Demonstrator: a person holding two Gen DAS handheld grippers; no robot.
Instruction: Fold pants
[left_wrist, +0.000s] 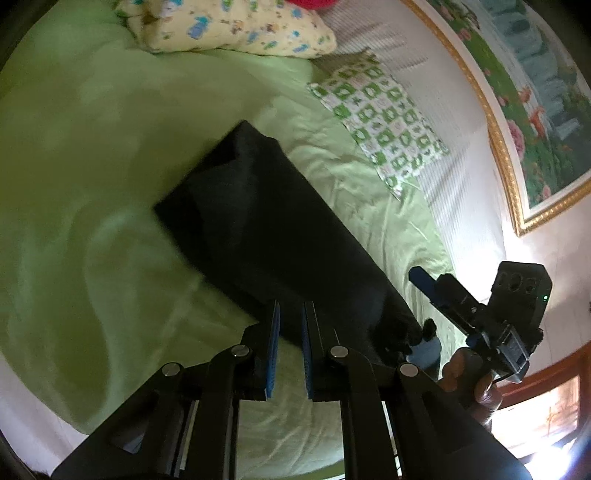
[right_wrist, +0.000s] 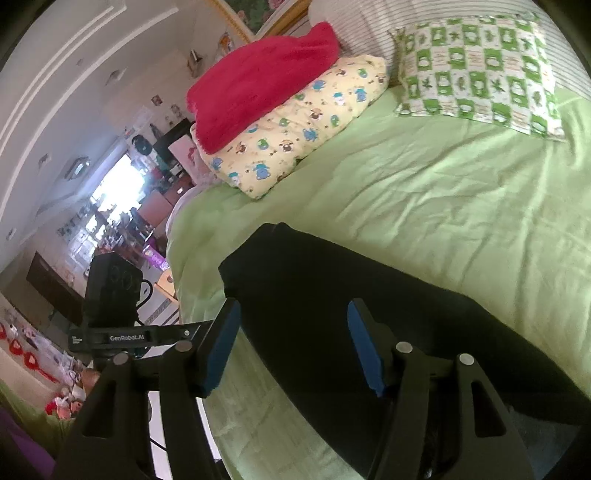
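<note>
The black pants (left_wrist: 266, 229) lie folded in a long strip on the green bed sheet (left_wrist: 92, 166). My left gripper (left_wrist: 290, 314) is just above their near edge, fingers narrowly apart with nothing between them. In the right wrist view the pants (right_wrist: 332, 295) run from the centre to the lower right. My right gripper (right_wrist: 293, 314) is open wide over their near end, one blue pad (right_wrist: 364, 347) above the cloth, the other pad (right_wrist: 221, 343) beside its edge. The right gripper also shows in the left wrist view (left_wrist: 428, 284).
A yellow patterned pillow (right_wrist: 295, 129) with a red blanket (right_wrist: 258, 81) on top lies at the bed's head. A green-and-white checked pillow (right_wrist: 480, 66) lies against the striped headboard. A framed picture (left_wrist: 517, 92) hangs on the wall. The bed edge (right_wrist: 177, 258) drops to the room floor.
</note>
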